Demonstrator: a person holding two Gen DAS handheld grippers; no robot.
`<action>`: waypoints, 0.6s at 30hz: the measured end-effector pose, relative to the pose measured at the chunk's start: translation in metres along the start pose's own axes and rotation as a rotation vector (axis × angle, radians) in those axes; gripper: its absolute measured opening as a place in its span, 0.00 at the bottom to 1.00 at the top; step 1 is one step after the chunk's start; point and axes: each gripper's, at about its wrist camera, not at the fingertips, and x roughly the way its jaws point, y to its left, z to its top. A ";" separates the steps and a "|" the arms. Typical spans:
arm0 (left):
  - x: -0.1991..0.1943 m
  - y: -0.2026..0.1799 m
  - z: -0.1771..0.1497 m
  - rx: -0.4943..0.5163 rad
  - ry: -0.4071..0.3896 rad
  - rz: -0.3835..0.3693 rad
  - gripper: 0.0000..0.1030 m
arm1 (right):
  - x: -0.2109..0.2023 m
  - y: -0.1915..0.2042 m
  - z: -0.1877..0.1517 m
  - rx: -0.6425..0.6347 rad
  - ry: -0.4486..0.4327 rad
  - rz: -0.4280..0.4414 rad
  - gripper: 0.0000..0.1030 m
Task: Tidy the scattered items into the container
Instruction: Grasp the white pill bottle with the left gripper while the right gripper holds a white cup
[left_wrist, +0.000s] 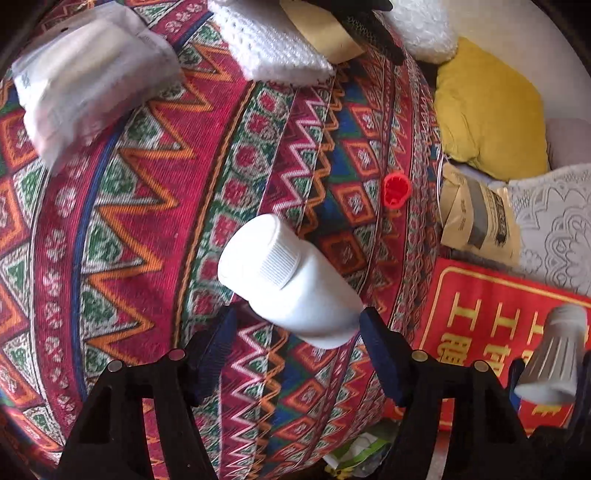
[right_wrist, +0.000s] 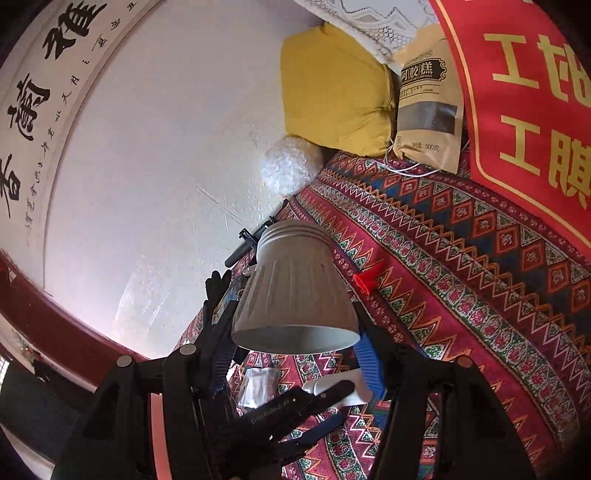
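The white bottle (left_wrist: 291, 280) lay tilted between the fingers of the left gripper (left_wrist: 295, 325), its ribbed cap pointing up and away over the patterned cloth (left_wrist: 147, 206). The right-hand pad met the bottle's base; whether the left-hand pad also pressed on it could not be told, so a firm grip was uncertain. No earlier view was available to compare.

The right gripper (right_wrist: 295, 343) was closed on a grey ribbed cup (right_wrist: 295, 291), held upside down with its open rim toward the camera, a blue pad on either side against its wall. In the left wrist view the same cup (left_wrist: 554, 354) showed at the right edge, above a red banner (left_wrist: 480, 317) with gold characters.

A small red clip (left_wrist: 397, 188) rested on the cloth beyond the bottle. Farther off lay a white plastic packet (left_wrist: 88, 74), a white foam sheet (left_wrist: 269, 40) and a black glove (left_wrist: 369, 26). At the cloth's edge stood a brown paper pouch (right_wrist: 430, 107) beside a yellow cushion (right_wrist: 332, 88), with a wad of white bubble wrap (right_wrist: 291, 166) against the wall (right_wrist: 166, 147), which bore a calligraphy scroll (right_wrist: 40, 92).
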 end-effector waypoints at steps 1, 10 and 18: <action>0.001 -0.005 0.005 -0.004 -0.013 0.003 0.66 | -0.002 -0.002 0.000 0.000 -0.004 0.003 0.55; 0.014 -0.031 -0.004 0.140 -0.102 0.054 0.42 | 0.013 -0.014 -0.001 0.025 0.028 0.029 0.55; -0.025 -0.022 -0.035 0.237 -0.121 -0.002 0.42 | 0.006 -0.008 0.000 0.037 0.003 0.064 0.55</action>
